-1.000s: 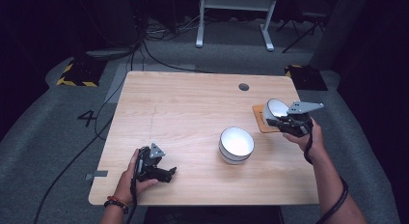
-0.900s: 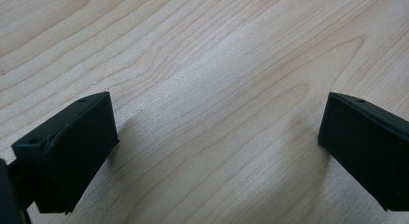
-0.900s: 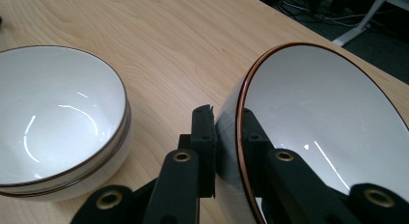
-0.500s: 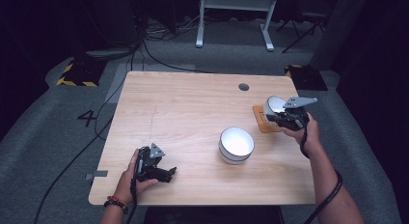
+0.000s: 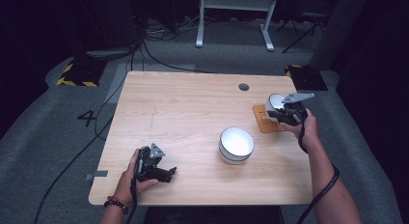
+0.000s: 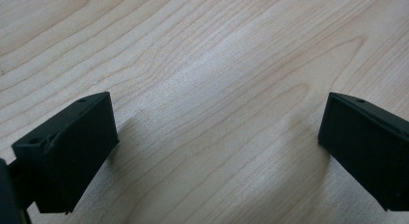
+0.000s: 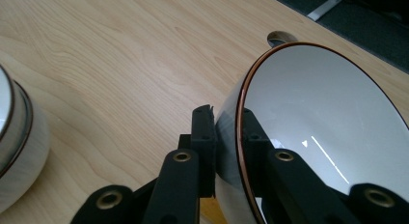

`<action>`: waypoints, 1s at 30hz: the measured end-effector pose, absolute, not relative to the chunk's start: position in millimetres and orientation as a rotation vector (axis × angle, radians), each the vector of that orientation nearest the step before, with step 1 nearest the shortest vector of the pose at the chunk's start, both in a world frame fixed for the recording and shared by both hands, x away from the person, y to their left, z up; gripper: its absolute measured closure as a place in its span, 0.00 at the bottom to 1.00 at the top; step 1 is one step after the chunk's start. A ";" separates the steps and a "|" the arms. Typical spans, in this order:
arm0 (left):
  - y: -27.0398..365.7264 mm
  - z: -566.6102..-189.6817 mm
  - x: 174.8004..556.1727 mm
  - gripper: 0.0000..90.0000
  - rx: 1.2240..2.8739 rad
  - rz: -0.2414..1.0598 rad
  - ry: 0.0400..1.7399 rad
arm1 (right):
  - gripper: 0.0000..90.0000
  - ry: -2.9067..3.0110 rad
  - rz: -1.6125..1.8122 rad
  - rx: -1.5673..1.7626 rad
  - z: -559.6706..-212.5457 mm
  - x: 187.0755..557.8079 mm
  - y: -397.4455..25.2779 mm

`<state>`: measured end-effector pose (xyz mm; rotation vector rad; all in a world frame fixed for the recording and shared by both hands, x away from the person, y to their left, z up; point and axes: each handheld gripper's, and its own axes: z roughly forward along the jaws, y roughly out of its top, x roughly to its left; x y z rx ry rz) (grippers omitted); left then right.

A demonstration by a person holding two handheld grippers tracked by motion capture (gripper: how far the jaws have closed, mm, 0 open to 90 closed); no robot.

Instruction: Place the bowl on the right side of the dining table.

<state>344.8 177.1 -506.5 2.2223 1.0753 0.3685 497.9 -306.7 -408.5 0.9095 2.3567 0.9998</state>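
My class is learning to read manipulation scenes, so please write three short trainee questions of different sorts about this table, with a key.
1. True or false: the right tool grips a white bowl by its rim.
2. Multiple choice: the left tool is A) shut on a cup, B) open over bare table, C) holding the mat.
3. Short answer: what lies under the held bowl in the high view?

Key
1. True: one jaw sits inside the rim and one outside.
2. B: its jaws stand wide apart with only wood between them.
3. An orange-brown mat at the table's right edge; a second white bowl stands nearer the middle.
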 end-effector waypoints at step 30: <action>177.0 -506.9 344.7 0.00 2.219 0.371 1.076 | 0.90 2.362 0.909 1.005 -443.2 523.2 -307.4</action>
